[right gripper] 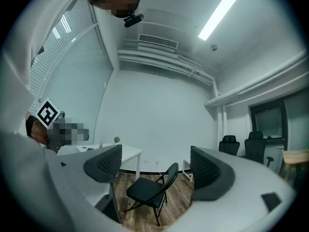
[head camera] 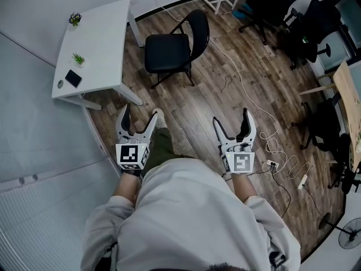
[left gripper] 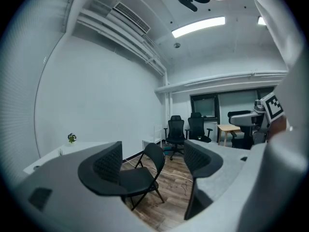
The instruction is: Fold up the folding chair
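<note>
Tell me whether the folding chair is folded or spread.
Spread: the folding chair stands on its legs, seat level, backrest up. The left claw and right claw are open, apart from it.

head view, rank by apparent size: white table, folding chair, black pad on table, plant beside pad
1. white table
2. folding chair
3. black pad and plant: both tiny and look nearly alike, so I won't rank those two.

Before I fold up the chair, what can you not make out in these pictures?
Hinge and any lock of the folding chair: too small in the head view.
Part of its seat and legs, left gripper view: hidden behind a jaw of the open left hand-held gripper.
Flat dark object on the white table: too small to identify, head view.
</note>
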`<action>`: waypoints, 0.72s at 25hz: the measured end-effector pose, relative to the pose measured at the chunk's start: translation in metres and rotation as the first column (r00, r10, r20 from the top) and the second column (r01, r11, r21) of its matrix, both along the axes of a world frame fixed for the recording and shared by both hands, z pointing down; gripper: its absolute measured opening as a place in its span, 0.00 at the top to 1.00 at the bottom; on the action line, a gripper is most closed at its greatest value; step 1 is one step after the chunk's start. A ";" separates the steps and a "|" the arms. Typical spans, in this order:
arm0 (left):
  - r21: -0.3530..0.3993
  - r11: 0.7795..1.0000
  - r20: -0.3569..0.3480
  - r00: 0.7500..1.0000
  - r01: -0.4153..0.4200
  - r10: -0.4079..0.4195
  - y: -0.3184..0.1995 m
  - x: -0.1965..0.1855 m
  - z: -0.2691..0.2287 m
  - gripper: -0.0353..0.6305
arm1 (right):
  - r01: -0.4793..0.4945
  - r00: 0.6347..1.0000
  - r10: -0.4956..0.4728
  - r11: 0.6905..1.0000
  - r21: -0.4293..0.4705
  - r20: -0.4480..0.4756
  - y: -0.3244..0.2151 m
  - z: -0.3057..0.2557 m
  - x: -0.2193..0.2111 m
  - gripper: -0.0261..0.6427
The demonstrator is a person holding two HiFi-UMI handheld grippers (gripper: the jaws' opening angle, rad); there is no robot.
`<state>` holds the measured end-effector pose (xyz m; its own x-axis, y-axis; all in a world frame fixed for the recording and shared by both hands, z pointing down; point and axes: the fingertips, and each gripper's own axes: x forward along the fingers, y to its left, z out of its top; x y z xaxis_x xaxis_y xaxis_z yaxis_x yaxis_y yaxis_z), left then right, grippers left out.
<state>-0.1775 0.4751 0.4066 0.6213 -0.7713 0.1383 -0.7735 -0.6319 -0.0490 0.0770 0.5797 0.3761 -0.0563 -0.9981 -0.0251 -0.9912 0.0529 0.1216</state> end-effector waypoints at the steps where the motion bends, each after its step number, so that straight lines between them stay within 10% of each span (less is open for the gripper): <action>1: -0.008 1.000 -0.002 1.000 -0.003 0.003 -0.010 0.002 0.003 0.35 | -0.003 1.000 0.003 1.000 -0.005 -0.001 -0.009 0.001 0.001 0.33; 18: -0.192 0.978 -0.030 0.997 -0.075 0.071 -0.271 0.006 0.064 0.35 | -0.060 0.996 0.052 0.990 -0.127 -0.068 -0.270 -0.008 0.009 0.33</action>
